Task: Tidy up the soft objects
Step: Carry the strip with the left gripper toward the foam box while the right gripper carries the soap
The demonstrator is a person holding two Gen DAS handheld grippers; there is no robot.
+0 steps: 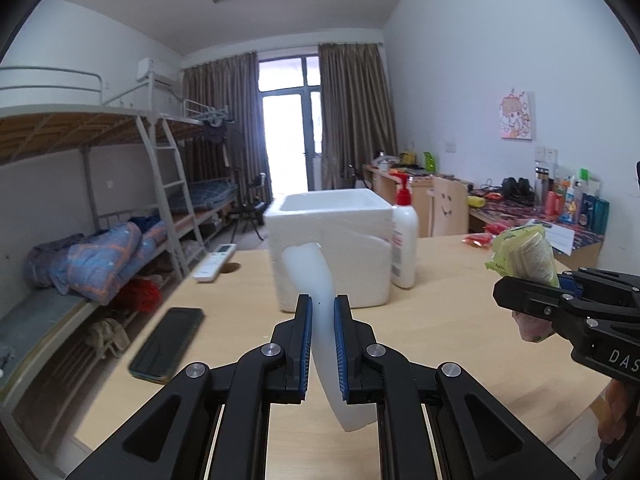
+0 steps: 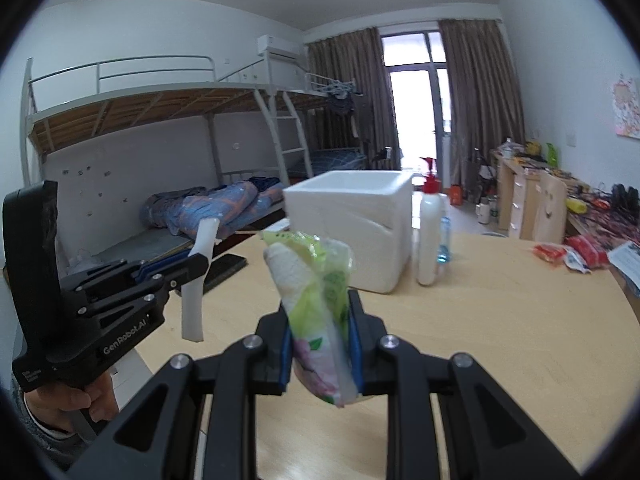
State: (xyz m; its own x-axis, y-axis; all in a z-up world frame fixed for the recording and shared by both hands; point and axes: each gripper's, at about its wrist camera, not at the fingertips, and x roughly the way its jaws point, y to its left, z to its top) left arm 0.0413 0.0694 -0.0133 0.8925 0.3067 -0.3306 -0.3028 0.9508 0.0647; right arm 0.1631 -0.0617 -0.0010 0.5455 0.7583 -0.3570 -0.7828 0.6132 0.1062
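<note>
My left gripper [image 1: 323, 304] is shut on a white, bendy foam strip [image 1: 310, 268] that curves up and to the left above the wooden table [image 1: 460, 320]. The same strip [image 2: 196, 284] and left gripper [image 2: 196, 258] show at the left of the right wrist view. My right gripper [image 2: 320, 308] is shut on a green and white soft packet [image 2: 316, 280], held upright above the table. That packet [image 1: 524, 254] and right gripper [image 1: 516, 296] appear at the right of the left wrist view. An open white foam box [image 1: 332, 248] stands ahead of both grippers.
A white pump bottle with a red top [image 1: 404, 240] stands against the box's right side. A black phone [image 1: 168, 344] and a white remote [image 1: 214, 266] lie on the table's left part. Red snack packets [image 2: 568, 256] lie far right. Bunk beds [image 1: 80, 200] line the left wall.
</note>
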